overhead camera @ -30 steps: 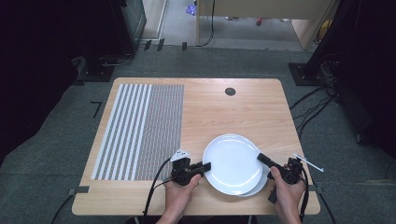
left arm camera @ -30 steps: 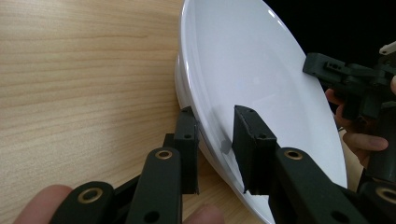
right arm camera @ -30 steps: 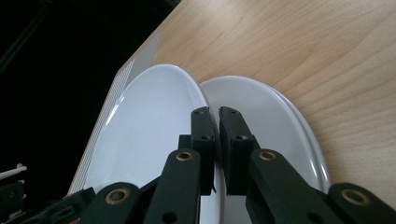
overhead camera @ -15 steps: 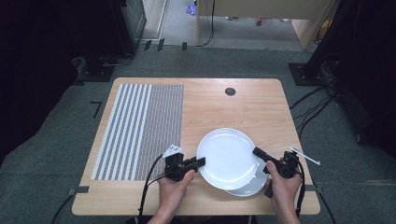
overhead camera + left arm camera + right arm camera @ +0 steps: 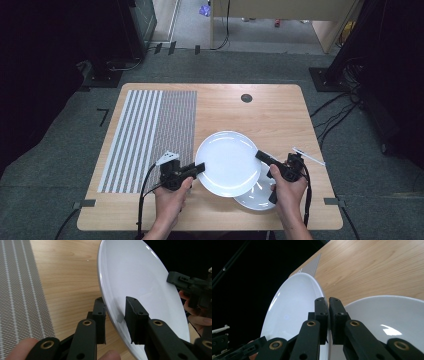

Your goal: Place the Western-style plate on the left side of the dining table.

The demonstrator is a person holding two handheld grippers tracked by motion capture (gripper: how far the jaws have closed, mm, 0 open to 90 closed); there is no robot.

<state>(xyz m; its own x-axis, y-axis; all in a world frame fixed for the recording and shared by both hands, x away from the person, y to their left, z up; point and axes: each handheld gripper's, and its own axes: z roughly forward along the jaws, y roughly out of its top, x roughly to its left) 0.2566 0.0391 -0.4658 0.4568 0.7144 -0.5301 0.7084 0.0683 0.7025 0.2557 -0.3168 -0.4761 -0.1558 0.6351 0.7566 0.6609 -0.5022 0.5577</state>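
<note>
At the tabletop's (image 5: pixel 280 115) nine o'clock side lies a striped mat (image 5: pixel 150 135), flat, reaching from the far edge toward the near edge. Just right of the mat's near corner, at about seven o'clock on the tabletop, the left hand-held gripper (image 5: pixel 199 167) points toward three o'clock and is clenched on the nine o'clock rim of a white plate (image 5: pixel 227 162). In the left gripper view the rim sits between the two black jaws of that gripper (image 5: pixel 115 315), one pad under the plate (image 5: pixel 140 280) and one on its upper face, with the plate tilted on edge in that view.

The plate sits at about six o'clock on the tabletop, held above a second plate (image 5: pixel 257 192) that lies flat beneath it and shows past its four to five o'clock edge.

At the plate's three o'clock rim the right hand-held gripper (image 5: pixel 261 156) points toward ten o'clock and grasps the same plate. In the right gripper view its jaws (image 5: pixel 328 312) stand nearly together, pinching the thin rim of the held plate (image 5: pixel 292 312), with the lower plate (image 5: pixel 387 317) at right on the wood.

A small dark hole (image 5: pixel 246 98) sits at twelve o'clock.
</note>
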